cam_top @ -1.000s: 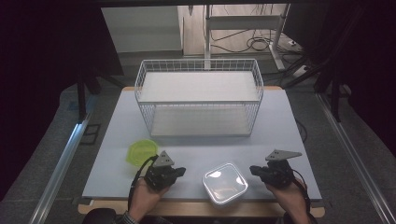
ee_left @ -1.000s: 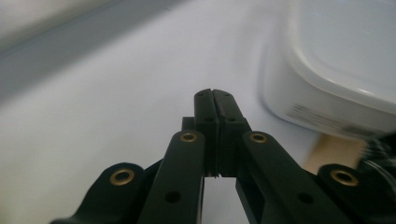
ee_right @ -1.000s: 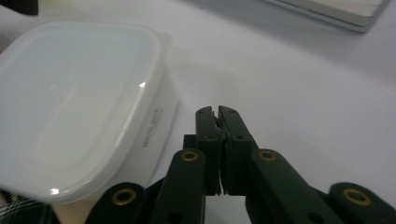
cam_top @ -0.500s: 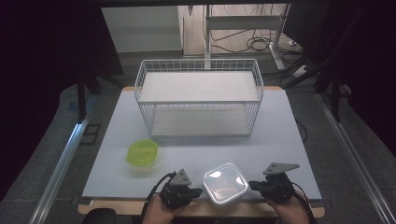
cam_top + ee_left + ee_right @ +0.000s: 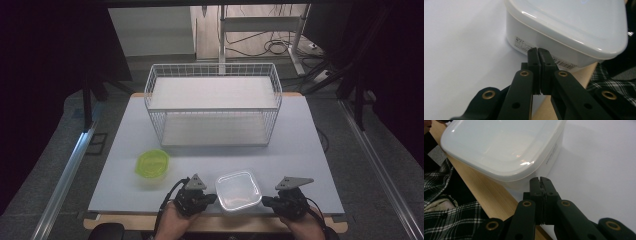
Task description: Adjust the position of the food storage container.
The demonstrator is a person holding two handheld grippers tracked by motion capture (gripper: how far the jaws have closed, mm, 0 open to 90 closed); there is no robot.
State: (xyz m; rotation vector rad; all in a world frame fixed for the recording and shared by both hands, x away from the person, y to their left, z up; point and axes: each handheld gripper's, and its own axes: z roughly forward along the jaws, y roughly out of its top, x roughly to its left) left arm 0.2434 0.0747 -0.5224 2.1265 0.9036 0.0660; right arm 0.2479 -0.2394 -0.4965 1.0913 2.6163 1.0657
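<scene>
My left gripper (image 5: pixel 538 51) is closed on nothing, its tips at the side wall of the one lidded white container (image 5: pixel 238 190). My right gripper (image 5: pixel 540 180) is closed too, tips close under that container's rim. The container sits between them at the table's (image 5: pixel 310 150) near edge. Both hands hold low, pointing inward. One green bowl (image 5: pixel 152 163) lies to the left, one wire basket (image 5: pixel 212 102) beyond.
</scene>
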